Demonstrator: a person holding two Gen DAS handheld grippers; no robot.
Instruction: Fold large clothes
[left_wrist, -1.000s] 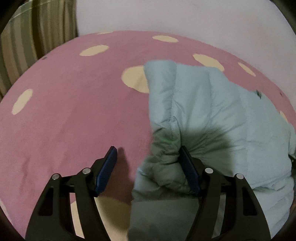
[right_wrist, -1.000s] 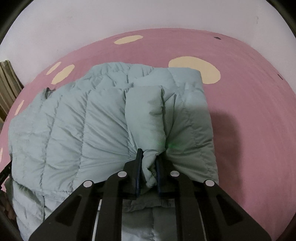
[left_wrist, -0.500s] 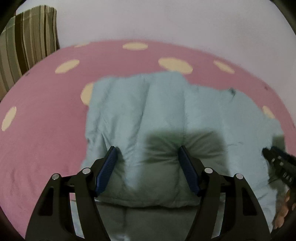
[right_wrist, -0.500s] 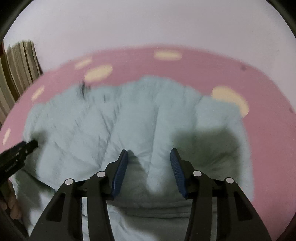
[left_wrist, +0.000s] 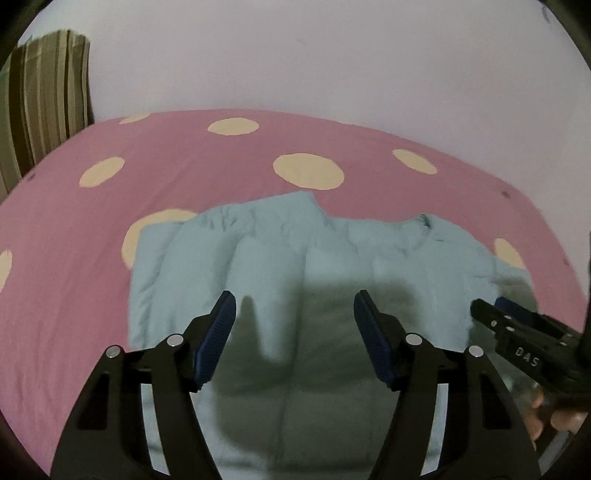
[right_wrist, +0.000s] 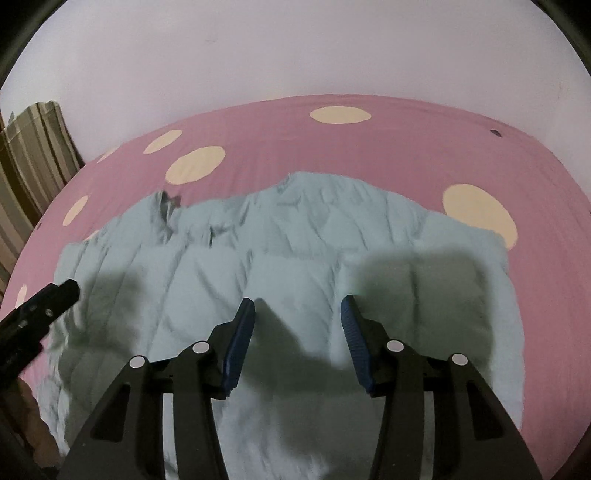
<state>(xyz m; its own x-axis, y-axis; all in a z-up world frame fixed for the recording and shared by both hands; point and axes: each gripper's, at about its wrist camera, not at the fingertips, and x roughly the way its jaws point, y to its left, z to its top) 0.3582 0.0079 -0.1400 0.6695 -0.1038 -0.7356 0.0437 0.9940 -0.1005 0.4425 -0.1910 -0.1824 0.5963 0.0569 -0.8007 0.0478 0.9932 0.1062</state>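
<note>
A pale blue-green quilted puffer jacket (left_wrist: 295, 251) (right_wrist: 295, 240) lies spread flat on the pink bedspread, its collar at the far edge. My left gripper (left_wrist: 294, 297) hovers above the jacket's near left part, open, with nothing between its blue pads. My right gripper (right_wrist: 297, 300) hangs over the jacket's near right part, also open and empty; the fabric lies below its fingers. Each gripper shows at the edge of the other's view: the right gripper (left_wrist: 495, 308) at the right, the left gripper (right_wrist: 68, 288) at the left. Their shadows fall on the jacket.
The pink bedspread (left_wrist: 184, 166) (right_wrist: 369, 147) with cream dots runs out on every side of the jacket. A white wall (left_wrist: 295, 55) rises behind the bed. A striped cushion (left_wrist: 44, 92) (right_wrist: 33, 158) stands at the far left. A person's hand (left_wrist: 543, 421) holds the right gripper.
The right gripper let go of the pinched jacket fold and opened. Both grippers drew back and rose, so the whole jacket now lies flat in view. The left gripper shifted over the jacket.
</note>
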